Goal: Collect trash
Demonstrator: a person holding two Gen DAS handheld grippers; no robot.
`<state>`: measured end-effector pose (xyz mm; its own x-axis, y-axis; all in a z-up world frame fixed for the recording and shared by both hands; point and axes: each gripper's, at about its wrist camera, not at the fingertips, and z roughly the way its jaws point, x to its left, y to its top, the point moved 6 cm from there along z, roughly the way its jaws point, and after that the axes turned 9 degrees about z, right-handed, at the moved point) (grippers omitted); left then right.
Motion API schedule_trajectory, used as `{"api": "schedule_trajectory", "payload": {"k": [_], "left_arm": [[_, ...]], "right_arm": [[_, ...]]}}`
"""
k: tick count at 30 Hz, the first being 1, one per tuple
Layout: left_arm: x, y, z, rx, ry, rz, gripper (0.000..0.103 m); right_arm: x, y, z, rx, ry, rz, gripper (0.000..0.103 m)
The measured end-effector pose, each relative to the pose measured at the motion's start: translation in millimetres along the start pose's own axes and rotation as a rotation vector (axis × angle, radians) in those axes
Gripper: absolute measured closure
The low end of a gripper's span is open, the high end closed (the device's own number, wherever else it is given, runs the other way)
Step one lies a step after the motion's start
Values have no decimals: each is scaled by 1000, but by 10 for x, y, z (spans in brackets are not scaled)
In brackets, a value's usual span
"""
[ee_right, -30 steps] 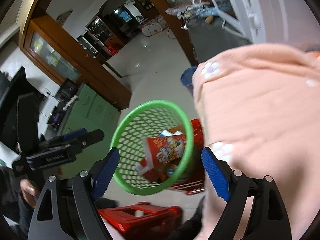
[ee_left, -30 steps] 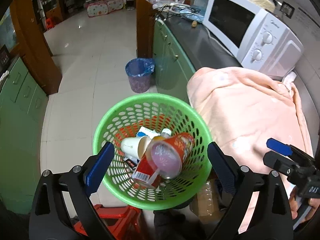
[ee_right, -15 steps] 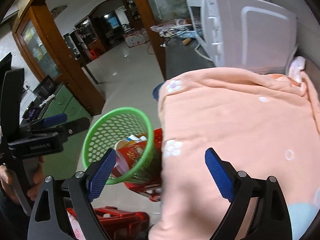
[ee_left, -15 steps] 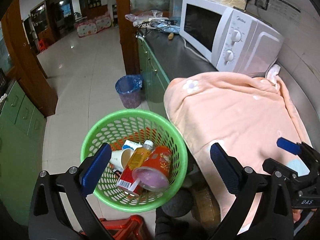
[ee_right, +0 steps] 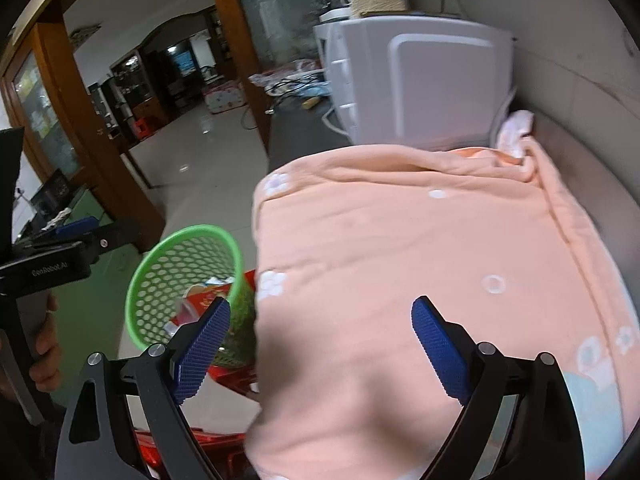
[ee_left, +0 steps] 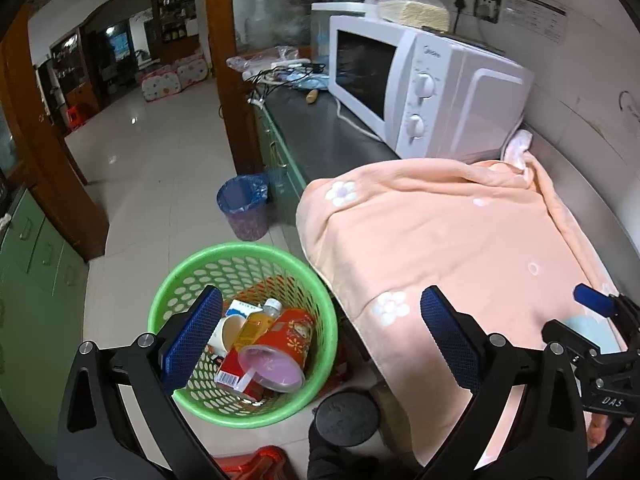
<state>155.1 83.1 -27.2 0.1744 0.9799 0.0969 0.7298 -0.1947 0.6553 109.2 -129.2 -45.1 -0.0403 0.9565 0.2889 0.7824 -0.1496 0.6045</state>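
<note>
Both grippers, left [ee_left: 316, 340] and right [ee_right: 320, 344], have drawn back from the green basket [ee_left: 320, 300], jaws wide and empty. Cup [ee_left: 280, 356], bottle [ee_left: 256, 324] and carton now lie inside; the peach blanket [ee_right: 400, 240] looks bare, so collecting seems finished.

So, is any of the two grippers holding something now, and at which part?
Nothing is held. The left gripper and the right gripper are both open, with no trash between their fingers.
</note>
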Motion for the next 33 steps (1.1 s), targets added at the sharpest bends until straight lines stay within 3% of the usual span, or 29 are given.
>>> {"api": "schedule_trajectory", "payload": {"k": [12,33], "left_arm": [[-380,-47,-180,-33,-3,78,5],[-641,-128,-361,-62,-12,134,5]], "right_arm": [[-389,-125,-354,-49,-76,74,14],[-494,-149,-527,-88,-95,99,12]]}}
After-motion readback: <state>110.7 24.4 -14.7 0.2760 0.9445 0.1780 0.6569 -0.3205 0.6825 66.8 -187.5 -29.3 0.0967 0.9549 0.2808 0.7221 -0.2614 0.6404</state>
